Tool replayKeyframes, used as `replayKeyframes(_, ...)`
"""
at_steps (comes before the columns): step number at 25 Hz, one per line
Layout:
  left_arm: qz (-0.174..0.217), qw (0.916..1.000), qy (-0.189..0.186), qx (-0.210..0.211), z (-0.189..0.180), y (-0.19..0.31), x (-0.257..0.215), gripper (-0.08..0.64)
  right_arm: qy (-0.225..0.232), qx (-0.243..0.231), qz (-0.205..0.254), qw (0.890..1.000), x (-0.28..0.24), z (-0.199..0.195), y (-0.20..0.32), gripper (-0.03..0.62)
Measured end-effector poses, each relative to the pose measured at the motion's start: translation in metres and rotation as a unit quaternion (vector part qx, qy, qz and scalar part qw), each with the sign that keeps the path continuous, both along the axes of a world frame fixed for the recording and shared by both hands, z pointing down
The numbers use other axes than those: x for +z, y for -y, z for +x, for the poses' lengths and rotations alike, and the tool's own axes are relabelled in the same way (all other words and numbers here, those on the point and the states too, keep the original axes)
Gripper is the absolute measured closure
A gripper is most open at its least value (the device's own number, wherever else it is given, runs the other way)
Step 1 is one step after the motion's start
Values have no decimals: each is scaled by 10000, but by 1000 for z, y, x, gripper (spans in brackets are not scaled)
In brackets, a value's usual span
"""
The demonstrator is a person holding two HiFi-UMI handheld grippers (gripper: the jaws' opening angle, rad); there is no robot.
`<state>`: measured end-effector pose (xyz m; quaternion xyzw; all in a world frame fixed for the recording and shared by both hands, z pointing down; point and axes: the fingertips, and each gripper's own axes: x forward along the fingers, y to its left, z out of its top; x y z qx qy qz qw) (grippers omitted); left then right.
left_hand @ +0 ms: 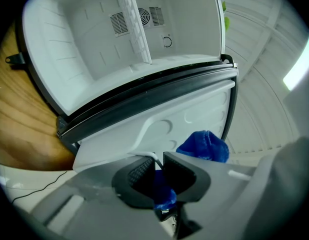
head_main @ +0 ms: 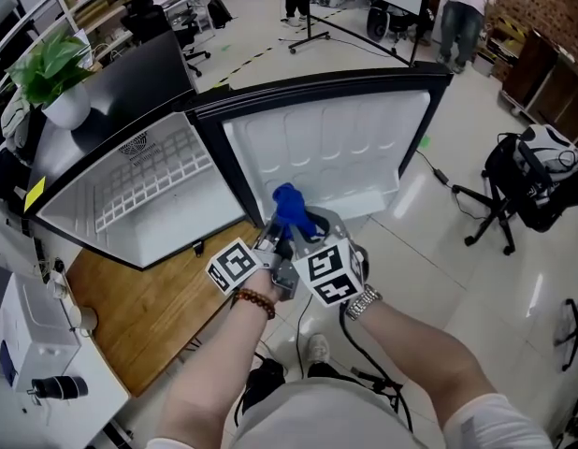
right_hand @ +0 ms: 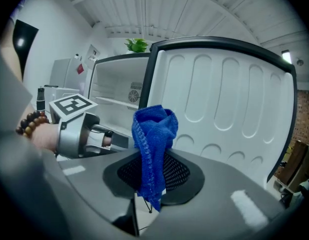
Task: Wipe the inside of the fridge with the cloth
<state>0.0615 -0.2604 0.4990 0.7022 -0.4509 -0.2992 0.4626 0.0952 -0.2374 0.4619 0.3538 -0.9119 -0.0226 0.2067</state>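
1. Blue cloth point(right_hand: 153, 129) is clamped between the pads of the right gripper point(right_hand: 154, 174). Its jaws are closed on the fabric, which stands in a bunched fold above the fingertips and hangs in a short tail below them.
2. Left gripper point(left_hand: 159, 169) has its jaws almost together. A lower bit of the same cloth is pinched in the narrow gap between the black ribbed pads point(left_hand: 140, 174). The rest of the cloth bulges just beyond the fingertips, up and to their right.
3. Both pairs of fingers meet at the cloth, with the left gripper just beside the right one's fingertips.
4. Beyond the fingertips stands the open door point(right_hand: 229, 99), its white moulded inner face close behind the cloth. The fridge point(left_hand: 89, 44) opens further off, to the left of the right fingers.
5. Marker cube point(right_hand: 72, 104) on the left gripper bears a square black-and-white pattern. It sits just behind that gripper's fingers, near a wrist with a bead bracelet point(right_hand: 29, 124).
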Motion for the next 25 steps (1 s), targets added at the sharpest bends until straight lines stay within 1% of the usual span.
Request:
replayKeyframes(2, 15, 10000, 10, 11, 0, 0, 0, 505, -40, 79, -44, 10000, 3, 4, 4, 522)
replayKeyframes(5, 140, 9999, 11, 56, 1, 1, -4, 506, -87, 173, -51, 9998, 5, 9, 7, 522)
replayKeyframes(8, 12, 10000, 2, 14, 0, 0, 0, 506, -125, 254, -26, 9996, 7, 16, 9, 522)
replayKeyframes(14, 1, 10000, -16, 4, -1, 0, -1, 506, -176, 444, 14, 9989, 8, 37, 17, 522)
replayKeyframes(17, 113, 9999, -93, 50, 0, 1, -6, 507, -183, 591, 25, 9981, 8, 52, 22, 522)
replayKeyframes(20, -13, 10000, -24, -10, -3, 0, -1, 508, -216, 748, 39, 9970, 9, 71, 29, 522)
replayKeyframes(25, -26, 10000, -17, -18, -2, 0, 0, 508, -328, 1070, 72, 9937, 11, 112, 43, 522)
